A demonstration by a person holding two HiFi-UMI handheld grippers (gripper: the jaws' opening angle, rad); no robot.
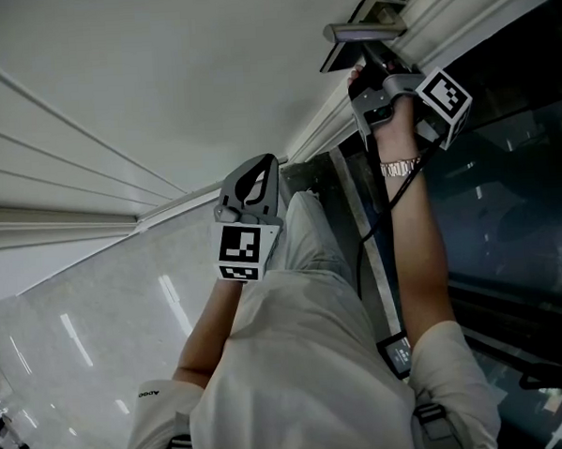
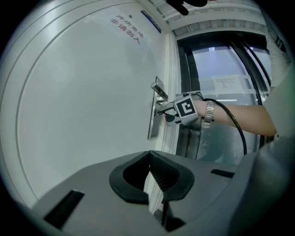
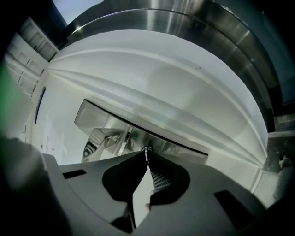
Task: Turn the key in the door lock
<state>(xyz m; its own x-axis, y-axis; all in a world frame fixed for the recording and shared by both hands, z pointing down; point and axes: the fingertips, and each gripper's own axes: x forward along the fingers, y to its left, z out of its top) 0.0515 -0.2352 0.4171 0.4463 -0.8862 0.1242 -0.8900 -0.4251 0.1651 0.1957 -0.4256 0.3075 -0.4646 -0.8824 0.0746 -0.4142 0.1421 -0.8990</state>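
- Two grippers are catalogued: the left gripper point(image 2: 150, 156) is held well apart from the one door point(image 2: 83, 120), jaws together, nothing gripped.
- The right gripper point(image 3: 146, 156) is clamped on the key, jaws almost together.
- One key point(image 3: 146, 150) (only a silvery edge shows) is seated in the one lock plate point(image 3: 138, 133), near the one handle point(image 3: 99, 138).

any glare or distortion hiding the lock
Right gripper view: fisheye bends the door, the shiny lock plate carries reflections, the key is only a glint. Left gripper view: same bending, bright glass behind the right tool. Head view: glass dark.
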